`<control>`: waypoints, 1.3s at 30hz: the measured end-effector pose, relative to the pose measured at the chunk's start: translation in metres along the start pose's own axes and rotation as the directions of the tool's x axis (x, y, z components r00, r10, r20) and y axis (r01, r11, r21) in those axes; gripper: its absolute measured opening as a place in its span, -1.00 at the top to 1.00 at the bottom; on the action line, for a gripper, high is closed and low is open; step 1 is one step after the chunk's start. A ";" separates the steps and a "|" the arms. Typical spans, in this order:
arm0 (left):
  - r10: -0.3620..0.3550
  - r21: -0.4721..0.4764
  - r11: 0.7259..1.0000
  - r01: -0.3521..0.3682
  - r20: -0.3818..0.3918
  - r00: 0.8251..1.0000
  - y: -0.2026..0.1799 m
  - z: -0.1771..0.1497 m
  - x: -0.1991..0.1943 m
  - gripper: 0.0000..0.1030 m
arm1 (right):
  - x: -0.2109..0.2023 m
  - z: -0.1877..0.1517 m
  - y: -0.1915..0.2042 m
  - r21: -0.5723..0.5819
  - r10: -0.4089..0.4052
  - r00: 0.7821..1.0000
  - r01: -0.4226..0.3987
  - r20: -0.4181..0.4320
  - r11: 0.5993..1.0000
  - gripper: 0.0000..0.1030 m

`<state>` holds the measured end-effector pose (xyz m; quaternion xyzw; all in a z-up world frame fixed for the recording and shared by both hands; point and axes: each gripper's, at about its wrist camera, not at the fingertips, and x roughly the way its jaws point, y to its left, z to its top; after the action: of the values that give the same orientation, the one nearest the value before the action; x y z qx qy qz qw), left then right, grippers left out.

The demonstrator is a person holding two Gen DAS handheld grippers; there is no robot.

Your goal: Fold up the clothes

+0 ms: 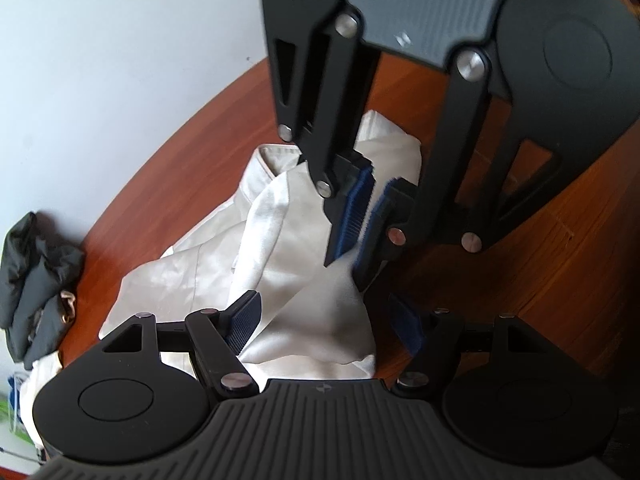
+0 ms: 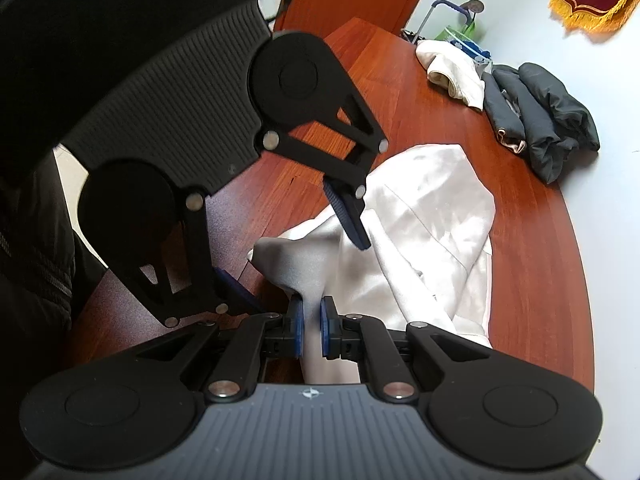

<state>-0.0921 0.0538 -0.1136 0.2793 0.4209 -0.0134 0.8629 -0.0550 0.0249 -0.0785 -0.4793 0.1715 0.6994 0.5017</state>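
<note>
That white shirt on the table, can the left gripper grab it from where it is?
Probably yes. The left gripper is open with the raised fold of the white shirt sitting right between its pads, nothing blocking. The right gripper already pinches the same fold close by, so it's a bit crowded.

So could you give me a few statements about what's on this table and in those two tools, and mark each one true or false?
1. The right tool is shut on the white garment. True.
2. The left tool is clamped tight on the fabric. False: its jaws stand open, with cloth lying between them.
3. A dark grey garment lies bunched near the edge of the wooden table. True.
4. The white garment is already folded into a neat square. False: it lies rumpled, one part lifted.
5. The table is glass. False: it is reddish wood.
</note>
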 end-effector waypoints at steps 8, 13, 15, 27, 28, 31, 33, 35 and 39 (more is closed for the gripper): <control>-0.031 0.017 0.999 0.032 -0.025 0.999 -0.005 -0.006 0.012 0.07 | -0.001 -0.002 0.002 0.006 0.000 1.000 0.000 0.004 1.000 0.82; -0.049 -0.024 0.999 0.049 -0.016 0.999 0.001 -0.009 0.012 0.67 | 0.002 -0.003 0.000 0.008 0.001 1.000 -0.001 -0.002 1.000 0.79; -0.046 -0.031 0.998 0.046 -0.008 0.999 0.002 -0.011 0.011 0.71 | 0.002 -0.004 0.000 0.010 -0.005 1.000 0.005 0.002 1.000 0.67; -0.036 -0.181 0.983 0.042 0.038 0.999 0.019 -0.012 0.001 0.71 | -0.003 -0.048 -0.003 0.065 -0.143 0.989 0.144 -0.028 0.987 -0.37; -0.039 -0.203 0.978 0.046 0.042 0.998 0.022 -0.012 0.001 0.71 | -0.002 -0.052 -0.002 0.064 -0.150 0.988 0.152 -0.033 0.986 -0.37; -0.044 -0.247 0.967 0.055 0.050 0.998 0.028 -0.013 0.001 0.71 | 0.007 -0.066 -0.001 0.056 -0.187 0.981 0.190 -0.054 0.980 -0.37; -0.051 -0.278 0.959 0.063 0.049 0.997 0.032 -0.014 0.002 0.71 | 0.013 -0.074 0.000 0.049 -0.203 0.977 0.207 -0.062 0.977 -0.27; -0.056 -0.318 0.946 0.070 0.050 0.997 0.038 -0.016 0.003 0.71 | 0.019 -0.081 0.001 0.021 -0.228 0.971 0.230 -0.069 0.973 -0.16; -0.061 -0.378 0.922 0.078 0.058 0.996 0.048 -0.017 0.006 0.72 | 0.030 -0.087 0.001 -0.030 -0.278 0.958 0.276 -0.066 0.961 -0.14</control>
<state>-0.0881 0.1037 -0.1036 0.0914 0.4055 0.0315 0.9090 -0.0141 -0.0221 -0.1456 -0.5276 0.1129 0.6070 0.5835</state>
